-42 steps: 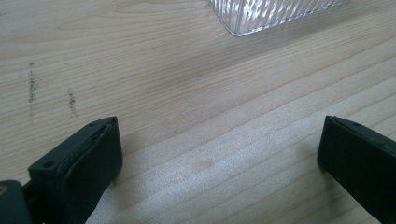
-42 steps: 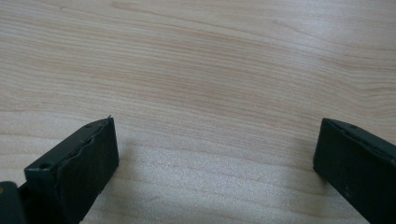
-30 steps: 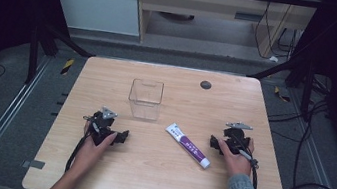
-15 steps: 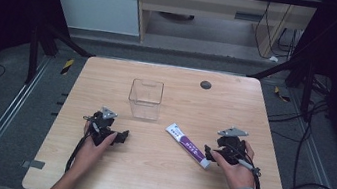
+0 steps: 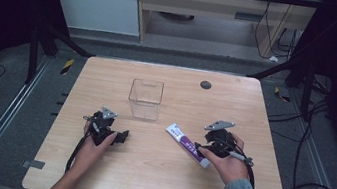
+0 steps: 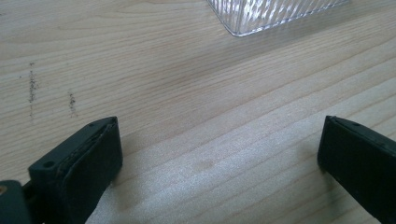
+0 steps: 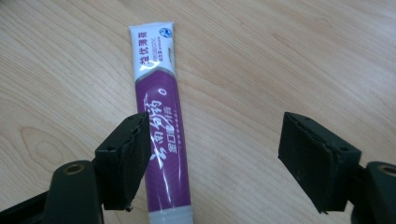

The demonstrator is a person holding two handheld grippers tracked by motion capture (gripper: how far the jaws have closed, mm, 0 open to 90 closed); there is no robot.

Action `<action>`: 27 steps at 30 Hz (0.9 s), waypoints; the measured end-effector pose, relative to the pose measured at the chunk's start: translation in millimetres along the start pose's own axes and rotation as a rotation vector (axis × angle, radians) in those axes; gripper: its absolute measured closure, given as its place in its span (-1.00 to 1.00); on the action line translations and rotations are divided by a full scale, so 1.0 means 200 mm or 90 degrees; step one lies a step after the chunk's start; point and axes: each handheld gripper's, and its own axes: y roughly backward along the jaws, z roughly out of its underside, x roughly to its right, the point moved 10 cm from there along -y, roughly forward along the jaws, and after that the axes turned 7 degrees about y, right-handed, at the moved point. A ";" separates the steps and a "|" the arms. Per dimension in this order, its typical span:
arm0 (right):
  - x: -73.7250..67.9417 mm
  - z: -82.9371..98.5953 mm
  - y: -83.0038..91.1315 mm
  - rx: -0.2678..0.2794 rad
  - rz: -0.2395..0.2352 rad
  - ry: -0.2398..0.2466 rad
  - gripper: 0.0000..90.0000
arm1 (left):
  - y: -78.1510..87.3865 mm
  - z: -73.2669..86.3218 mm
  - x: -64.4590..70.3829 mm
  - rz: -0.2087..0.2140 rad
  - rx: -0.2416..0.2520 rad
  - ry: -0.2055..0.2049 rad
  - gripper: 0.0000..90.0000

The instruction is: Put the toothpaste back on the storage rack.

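On the near right of the table (image 5: 274, 115), the right gripper (image 5: 209, 148) had moved leftward from its resting spot a second before and now stood over the cap end of the toothpaste tube (image 5: 187, 145). In the right gripper view its jaws were wide apart, one of them overlapping the edge of the purple tube (image 7: 161, 140) and the other well off to the side over bare wood; nothing was gripped yet. The tube lay flat, slanting from far left to near right, a little to the right of the clear box (image 5: 145, 98) and apart from it. The left gripper (image 5: 117, 135) had stayed put on the near left, jaws also wide, with only wood between them and a corner of the box (image 6: 275, 14) ahead. Judgement: the approach was nearly done; the right jaws needed centring across the tube before closing, presumably for a move to the box.
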 end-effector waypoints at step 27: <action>-0.10 -0.21 -0.13 -0.045 -0.063 0.049 -0.07 | 0.00 0.00 0.00 0.001 0.001 0.000 -1.00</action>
